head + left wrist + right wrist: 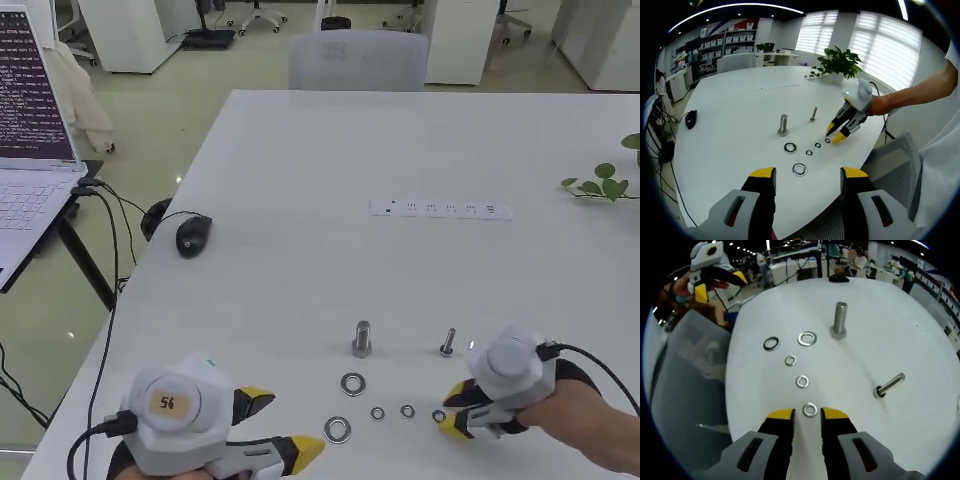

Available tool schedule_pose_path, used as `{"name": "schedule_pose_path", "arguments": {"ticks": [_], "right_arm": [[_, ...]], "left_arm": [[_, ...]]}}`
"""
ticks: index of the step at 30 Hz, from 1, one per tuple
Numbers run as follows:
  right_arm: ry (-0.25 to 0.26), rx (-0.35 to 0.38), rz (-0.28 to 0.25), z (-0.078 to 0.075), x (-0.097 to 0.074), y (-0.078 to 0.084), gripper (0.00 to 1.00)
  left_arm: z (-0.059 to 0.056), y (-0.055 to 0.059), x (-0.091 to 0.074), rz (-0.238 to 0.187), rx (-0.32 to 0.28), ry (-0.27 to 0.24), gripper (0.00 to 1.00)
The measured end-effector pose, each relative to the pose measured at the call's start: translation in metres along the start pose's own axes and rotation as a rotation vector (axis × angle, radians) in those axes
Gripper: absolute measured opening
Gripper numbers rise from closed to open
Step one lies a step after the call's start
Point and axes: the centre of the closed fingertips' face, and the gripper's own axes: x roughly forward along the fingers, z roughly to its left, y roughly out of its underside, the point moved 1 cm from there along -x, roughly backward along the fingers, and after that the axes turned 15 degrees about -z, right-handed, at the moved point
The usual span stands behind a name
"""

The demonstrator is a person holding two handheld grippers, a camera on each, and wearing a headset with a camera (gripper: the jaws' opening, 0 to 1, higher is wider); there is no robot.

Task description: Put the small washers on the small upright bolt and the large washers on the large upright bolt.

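The large upright bolt (pixel 362 338) and the small upright bolt (pixel 448 343) stand side by side on the white table (pixel 300 200). Two large washers (pixel 352 383) (pixel 337 430) and three small washers (pixel 377 413) (pixel 407 411) (pixel 438 416) lie flat in front of them. My right gripper (pixel 808 415) is open, its yellow tips on either side of the nearest small washer (pixel 810 410) without touching it. My left gripper (pixel 807 175) is wide open just short of a large washer (pixel 799 169). In the left gripper view the right gripper (pixel 840 131) is beside the row of small washers.
A black mouse (pixel 193 235) with its cable lies at the table's left, and a white power strip (pixel 440 210) at the middle far side. A plant (pixel 605 182) reaches in at the right edge. A laptop (pixel 30 150) sits on a side stand at left; a chair (pixel 358 60) stands beyond the table.
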Motion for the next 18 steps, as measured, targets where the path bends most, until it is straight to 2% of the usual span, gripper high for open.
{"name": "schedule_pose_path", "arguments": {"ticks": [4,7,11,12,16,18], "right_arm": [[-0.01,-0.035,0.031,-0.0003,0.0024,0.0017,0.22],[-0.024,-0.112,0.086,-0.001,0.0025,0.0051,0.21],[-0.041,-0.177,0.143,-0.0028,0.0041,0.0105,0.21],[-0.044,-0.173,0.128,-0.0012,0.0056,0.0076,0.2],[-0.053,-0.188,0.135,0.0005,0.0073,0.0057,0.2],[-0.072,-0.241,0.15,0.0006,0.007,0.006,0.2]], "left_arm": [[-0.0008,0.0008,-0.0002,-0.001,-0.003,0.0,0.51],[-0.0014,0.0014,-0.0008,-0.001,-0.003,-0.001,0.51],[-0.001,0.0025,-0.0008,0.0,-0.003,-0.002,0.51],[-0.0013,0.0024,-0.0009,0.0,-0.004,-0.002,0.51],[-0.0012,0.0027,-0.0013,0.001,-0.004,-0.002,0.51],[-0.0011,0.0026,-0.0013,0.001,-0.005,-0.002,0.51]]}}
